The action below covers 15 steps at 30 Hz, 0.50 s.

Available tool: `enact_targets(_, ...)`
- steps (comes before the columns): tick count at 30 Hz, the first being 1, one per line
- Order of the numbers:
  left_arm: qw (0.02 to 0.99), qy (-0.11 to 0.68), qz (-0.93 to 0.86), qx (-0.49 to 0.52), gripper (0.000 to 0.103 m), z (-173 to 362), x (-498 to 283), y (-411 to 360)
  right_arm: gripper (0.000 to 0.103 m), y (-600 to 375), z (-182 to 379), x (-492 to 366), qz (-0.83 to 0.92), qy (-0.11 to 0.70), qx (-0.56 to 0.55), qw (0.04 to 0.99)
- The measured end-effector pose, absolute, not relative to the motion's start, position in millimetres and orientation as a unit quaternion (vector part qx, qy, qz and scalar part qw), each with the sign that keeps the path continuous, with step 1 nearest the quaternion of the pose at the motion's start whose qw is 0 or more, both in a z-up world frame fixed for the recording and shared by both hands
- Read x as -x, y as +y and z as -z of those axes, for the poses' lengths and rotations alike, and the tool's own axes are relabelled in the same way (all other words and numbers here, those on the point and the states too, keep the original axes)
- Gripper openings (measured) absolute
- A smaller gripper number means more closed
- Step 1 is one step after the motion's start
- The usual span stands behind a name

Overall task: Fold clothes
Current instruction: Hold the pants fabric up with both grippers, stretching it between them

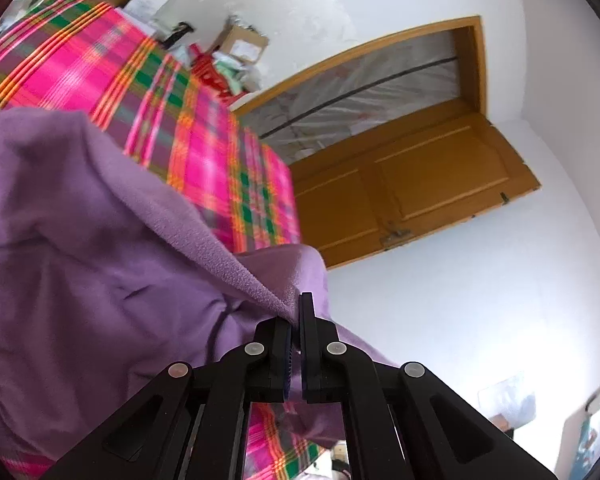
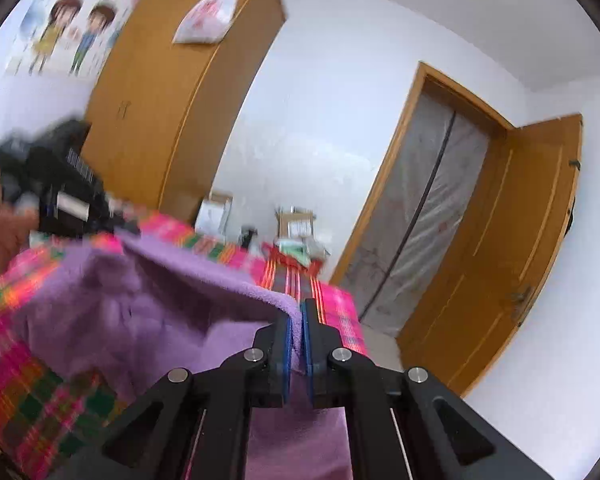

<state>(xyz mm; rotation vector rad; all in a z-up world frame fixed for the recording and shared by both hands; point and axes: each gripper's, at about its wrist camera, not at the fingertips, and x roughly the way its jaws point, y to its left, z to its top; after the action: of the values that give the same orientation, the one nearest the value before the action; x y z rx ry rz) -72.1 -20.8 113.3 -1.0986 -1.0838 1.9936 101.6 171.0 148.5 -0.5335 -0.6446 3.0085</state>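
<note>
A purple fleece garment (image 1: 80,248) hangs lifted over a bed covered in a pink, green and orange plaid sheet (image 1: 100,64). My left gripper (image 1: 298,312) is shut on a folded edge of the garment, which bunches between its jaws. In the right wrist view my right gripper (image 2: 298,316) is shut on another edge of the same purple garment (image 2: 140,304), cloth pinched between its blue pads. The fabric stretches from there toward the left, where the other gripper (image 2: 100,208) shows dark and blurred beside a hand. The plaid sheet (image 2: 28,392) lies below.
An open wooden door (image 1: 412,188) and a doorway with a plastic curtain (image 2: 416,236) are to the right. A tall wooden wardrobe (image 2: 172,96) stands behind the bed. Cardboard boxes (image 1: 244,42) and clutter sit along the white wall.
</note>
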Motion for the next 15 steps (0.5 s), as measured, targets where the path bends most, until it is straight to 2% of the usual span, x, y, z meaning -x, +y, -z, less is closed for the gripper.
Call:
enact_targets(2, 0.291, -0.408, -0.751, 0.43, 0.003, -101.1, 72.2, -23.7, 0.005, 170.4, -130.0, -99.4, -0.954, -0.201, 0.223, -0.017)
enact_targets(6, 0.258, -0.414, -0.741, 0.462, 0.003, -70.7, 74.3, -32.1, 0.005, 170.1, -79.5, -99.8, -0.925, -0.138, 0.339, -0.1)
enact_targets(10, 0.241, -0.415, -0.737, 0.475, 0.003, -54.3, 76.0, -35.9, 0.005, 184.7, -48.1, -91.7, -0.895, -0.006, 0.417, -0.158)
enact_targets(12, 0.235, -0.418, -0.735, 0.479, 0.003, -49.3, 75.9, -39.0, 0.005, 189.8, -35.8, -89.0, -0.881, 0.04, 0.441, -0.163)
enact_targets(15, 0.23, -0.416, -0.734, 0.484, 0.003, -44.0, 73.4, -40.6, 0.005, 201.1, -31.9, -89.4, -0.874, 0.068, 0.451, -0.165)
